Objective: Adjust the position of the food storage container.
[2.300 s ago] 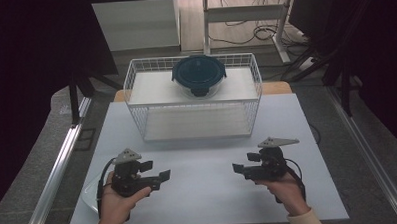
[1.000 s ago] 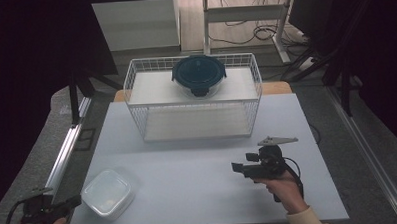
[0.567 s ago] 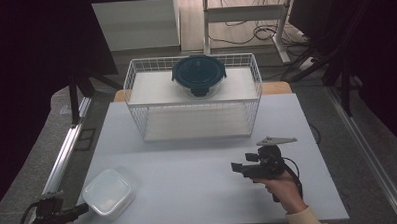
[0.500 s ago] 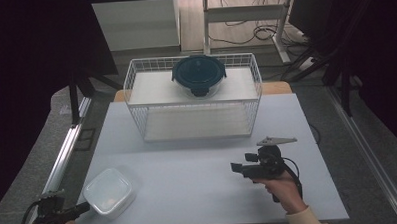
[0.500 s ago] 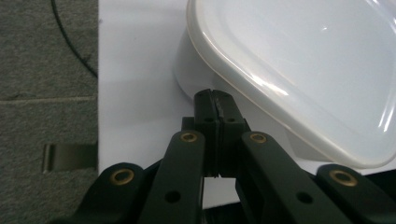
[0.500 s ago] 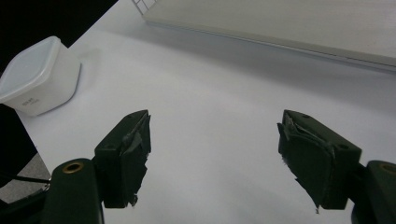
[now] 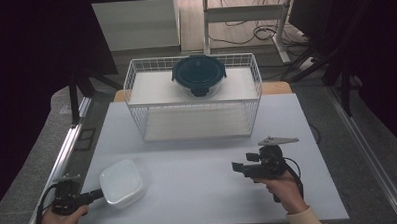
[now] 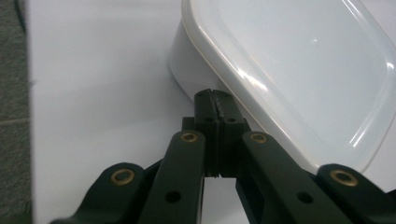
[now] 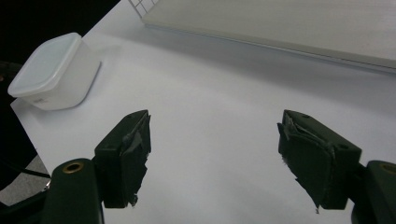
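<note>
Left gripper view: L gripper (image 8: 215,100) jaws closed, pressed vs white container (image 8: 299,74) at desk's near-left corner; R gripper (image 9: 215,154) wide open, empty. Risk: container slides off edge.

Both grippers are black: the left gripper (image 8: 215,100) has brass-coloured rivets along its linkage bars, the right gripper (image 9: 215,154) wears torn black tape on its pads and a grey three-cornered plate; a pale cuff shows at lower right
</note>
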